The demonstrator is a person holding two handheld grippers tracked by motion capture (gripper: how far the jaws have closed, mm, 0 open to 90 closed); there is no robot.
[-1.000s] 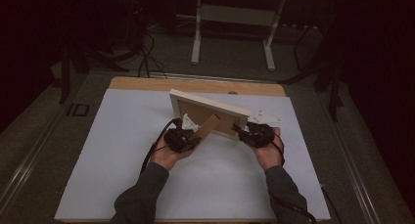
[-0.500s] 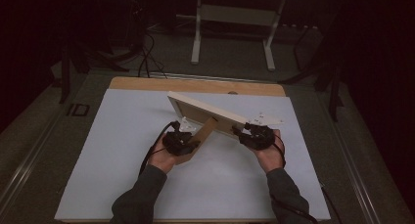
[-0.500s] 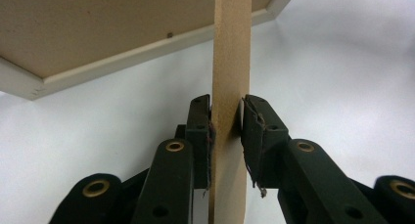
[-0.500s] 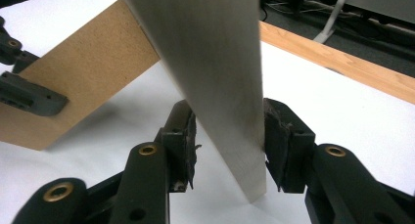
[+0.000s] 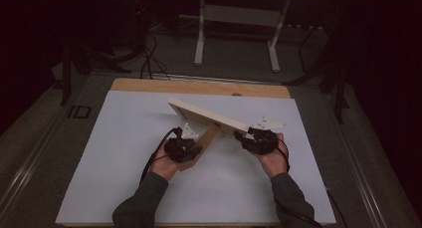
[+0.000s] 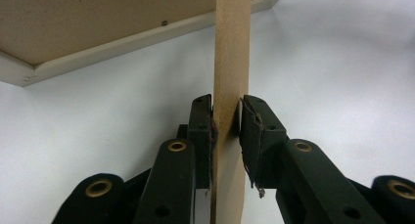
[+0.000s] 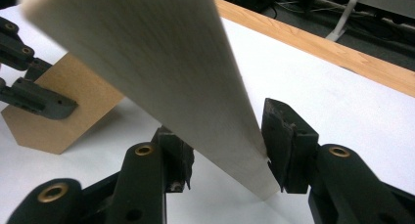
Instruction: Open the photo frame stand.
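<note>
Open white surface all round the raised frame

The pale wooden picture frame [image 5: 209, 116], held tilted above the white table sheet [image 5: 124, 148], blocks the middle; its brown fibreboard stand [image 5: 203, 147] juts beneath it. Left, right and nearer of the frame, bare sheet lies free for passing.

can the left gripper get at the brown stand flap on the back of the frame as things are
Yes, it looks so: the left gripper already has the brown stand flap between its pads, pressing both faces. The picture frame is tilted up off the table, leaving the way free.
</note>
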